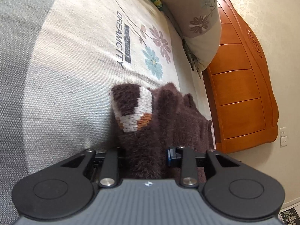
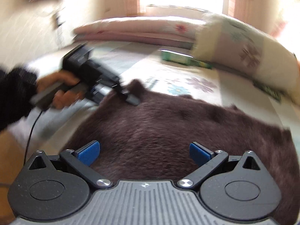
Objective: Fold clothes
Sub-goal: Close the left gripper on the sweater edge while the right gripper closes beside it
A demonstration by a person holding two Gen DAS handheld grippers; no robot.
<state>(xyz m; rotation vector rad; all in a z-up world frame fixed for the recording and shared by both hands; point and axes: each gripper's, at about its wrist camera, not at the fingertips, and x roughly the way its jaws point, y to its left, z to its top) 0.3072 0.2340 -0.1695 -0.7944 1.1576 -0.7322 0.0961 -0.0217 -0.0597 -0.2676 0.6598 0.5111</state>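
Right view motion-blurred; left gripper (image 2: 131, 98) fingertips buried in brown fuzzy sweater (image 2: 168, 127) on bed (image 2: 131, 60) | left view: jaws clamp sweater bunch, white-orange patch (image 1: 136, 110) seen only here | right gripper (image 2: 144, 152) jaws spread, empty, over sweater

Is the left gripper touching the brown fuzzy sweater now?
Touching. In the left wrist view, the brown fuzzy sweater bunches between the fingers of the left gripper, which pinch it. The right wrist view also shows that gripper's tip on the fabric edge.
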